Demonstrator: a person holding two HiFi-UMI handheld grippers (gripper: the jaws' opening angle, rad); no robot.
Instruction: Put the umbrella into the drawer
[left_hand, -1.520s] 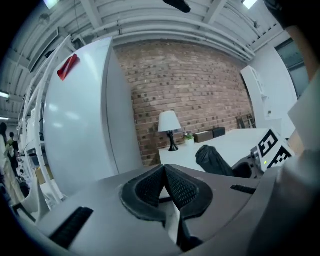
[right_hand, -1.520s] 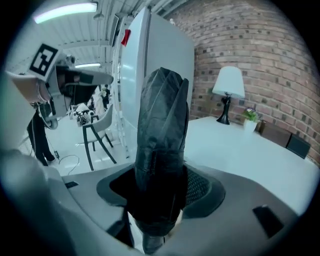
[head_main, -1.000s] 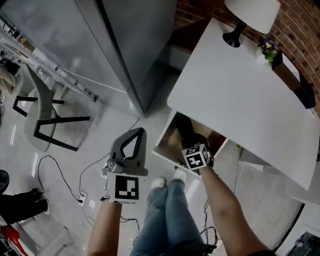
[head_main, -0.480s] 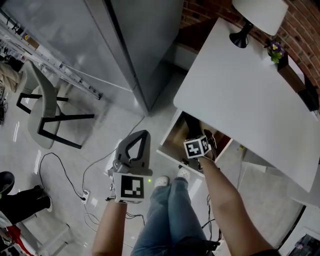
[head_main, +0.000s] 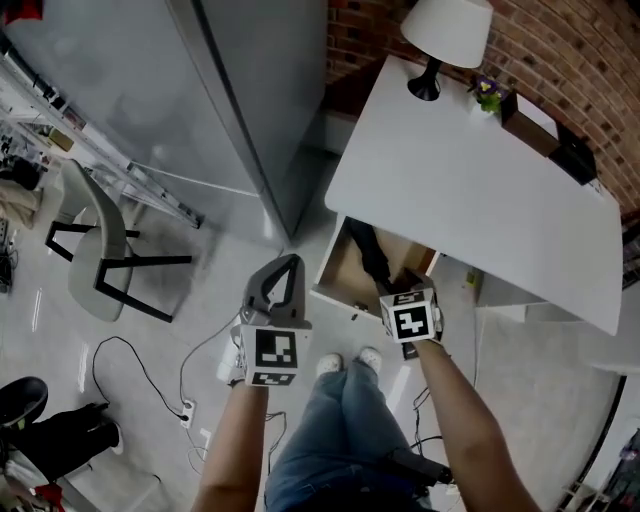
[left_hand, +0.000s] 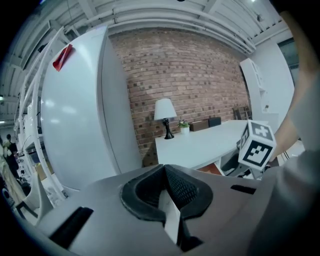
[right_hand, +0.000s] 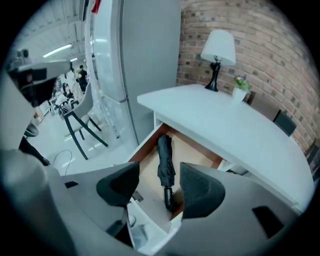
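Resting in the open drawer (right_hand: 147, 144), the umbrella (right_hand: 164, 162) seems placed. The right tongs (right_hand: 156, 182) are closing empty and the left tongs (left_hand: 167, 187) are clenched. Shutting the drawer likely follows.

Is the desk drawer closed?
No, the drawer stands pulled out under the desk, with the folded black umbrella lying inside it.

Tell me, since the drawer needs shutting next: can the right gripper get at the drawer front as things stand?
Probably yes. The right gripper hangs just above the front panel of the open drawer, its jaws closing on nothing; the umbrella lies inside, clear of the front.
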